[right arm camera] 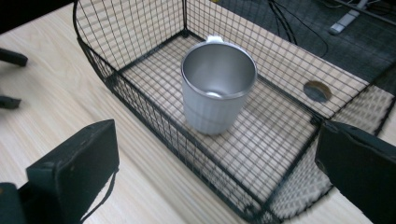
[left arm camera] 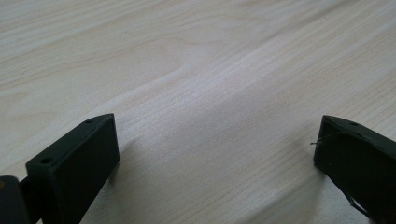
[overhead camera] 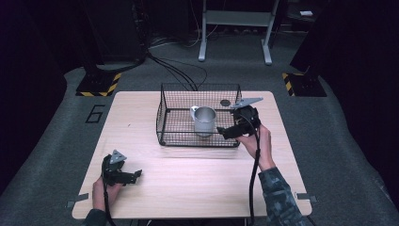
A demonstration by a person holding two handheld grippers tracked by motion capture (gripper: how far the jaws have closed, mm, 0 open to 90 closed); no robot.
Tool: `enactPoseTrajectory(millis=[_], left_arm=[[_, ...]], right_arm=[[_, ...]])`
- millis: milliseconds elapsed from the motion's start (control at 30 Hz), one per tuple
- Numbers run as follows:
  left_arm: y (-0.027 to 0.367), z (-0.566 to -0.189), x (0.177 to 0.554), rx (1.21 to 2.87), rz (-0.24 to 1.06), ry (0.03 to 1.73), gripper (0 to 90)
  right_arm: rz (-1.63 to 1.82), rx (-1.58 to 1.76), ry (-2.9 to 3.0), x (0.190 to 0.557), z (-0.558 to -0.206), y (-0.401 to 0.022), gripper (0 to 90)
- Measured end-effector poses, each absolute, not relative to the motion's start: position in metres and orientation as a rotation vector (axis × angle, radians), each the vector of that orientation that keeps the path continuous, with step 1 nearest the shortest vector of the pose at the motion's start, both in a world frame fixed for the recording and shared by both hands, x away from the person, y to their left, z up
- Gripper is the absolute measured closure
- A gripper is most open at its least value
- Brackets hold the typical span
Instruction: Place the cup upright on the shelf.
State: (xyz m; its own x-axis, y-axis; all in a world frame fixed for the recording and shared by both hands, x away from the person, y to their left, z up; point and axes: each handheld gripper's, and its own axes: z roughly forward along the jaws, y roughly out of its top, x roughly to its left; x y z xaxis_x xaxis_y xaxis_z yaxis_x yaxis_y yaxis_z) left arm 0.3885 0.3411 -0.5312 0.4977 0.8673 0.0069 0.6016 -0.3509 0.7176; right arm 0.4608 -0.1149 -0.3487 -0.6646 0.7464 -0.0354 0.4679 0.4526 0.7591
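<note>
A silver metal mug stands upright inside a black wire basket at the middle of the wooden table. My right gripper hovers at the basket's near right corner, open, its jaws spread wide and pointing at the mug, nothing between them. My left gripper rests low over the bare tabletop at the front left, open and empty.
A dark round tag hangs on the basket's far wall. Beyond the table lie floor cables, a grey stand's legs and yellow-black striped bases. Bare wood surrounds the basket.
</note>
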Motion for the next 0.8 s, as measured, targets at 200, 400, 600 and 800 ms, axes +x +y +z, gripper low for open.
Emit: enactPoseTrajectory(millis=[200, 400, 600, 800], left_arm=[[0.341, -0.532, 0.388, 2.075, 0.521, 1.202, 0.0], [0.341, -0.532, 0.388, 2.075, 0.522, 1.201, 0.0], [0.341, -0.532, 0.388, 2.075, 0.521, 1.201, 0.0], [0.341, -0.531, 0.388, 2.076, 0.519, 1.202, 0.0]], right_arm=[[1.045, 1.055, 2.31, 0.441, -0.36, -0.14, 0.0], [1.022, 1.126, 2.269, 0.421, -0.381, -0.169, 0.0], [1.007, 1.228, 2.216, 0.404, -0.414, -0.2, 0.0], [0.971, 1.344, 2.188, 0.391, -0.463, -0.231, 0.0]])
